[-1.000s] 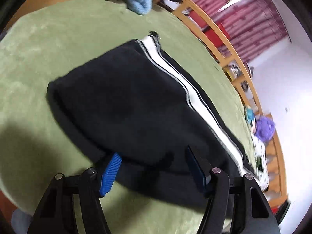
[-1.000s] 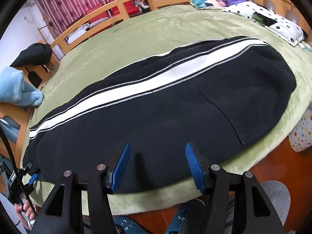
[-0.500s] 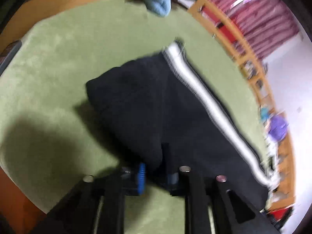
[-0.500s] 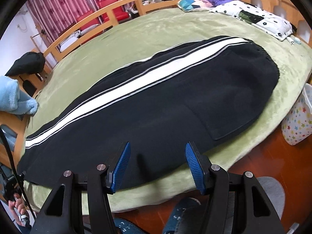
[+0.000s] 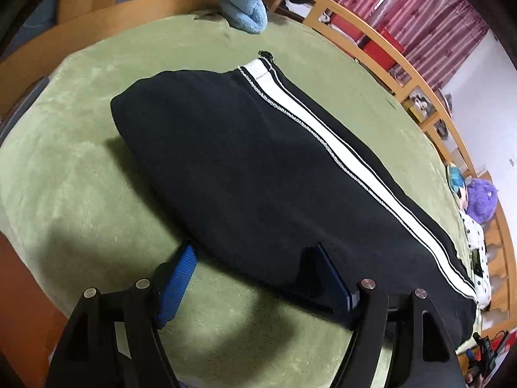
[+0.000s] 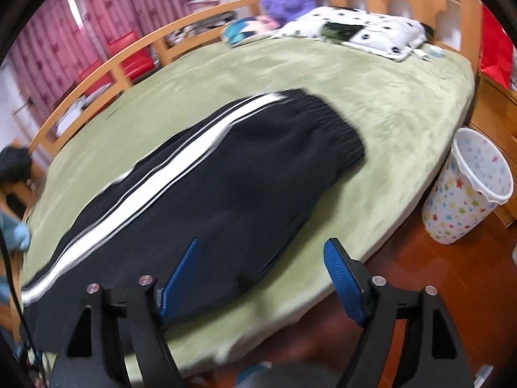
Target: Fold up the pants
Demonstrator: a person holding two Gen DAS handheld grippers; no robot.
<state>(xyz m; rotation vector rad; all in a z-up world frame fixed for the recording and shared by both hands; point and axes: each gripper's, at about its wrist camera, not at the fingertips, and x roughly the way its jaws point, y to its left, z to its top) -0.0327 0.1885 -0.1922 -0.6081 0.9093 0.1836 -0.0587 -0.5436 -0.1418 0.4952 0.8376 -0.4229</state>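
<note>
Left wrist view: the left tongs [image 5: 258, 278] are opening at the near edge of the green plush bed [image 5: 80, 174], the hem of the black fleece pants with a white side stripe [image 5: 245, 168] between the blue pads, unpinched. Right wrist view: the right tongs [image 6: 261, 278] are opening, empty, over the bed's near edge, where the pants [image 6: 226, 194] lie flat, waistband toward the spotted pillow [image 6: 365, 29].

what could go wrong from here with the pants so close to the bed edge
1. The black pants lie near the green blanket's front edge; a pull toward the floor could drag them off.
2. The left gripper, jaws opening, straddles the hem; closing may pinch blanket too.
3. The right gripper, also opening, holds nothing, so a one-sided lift could skew the fold.
</note>
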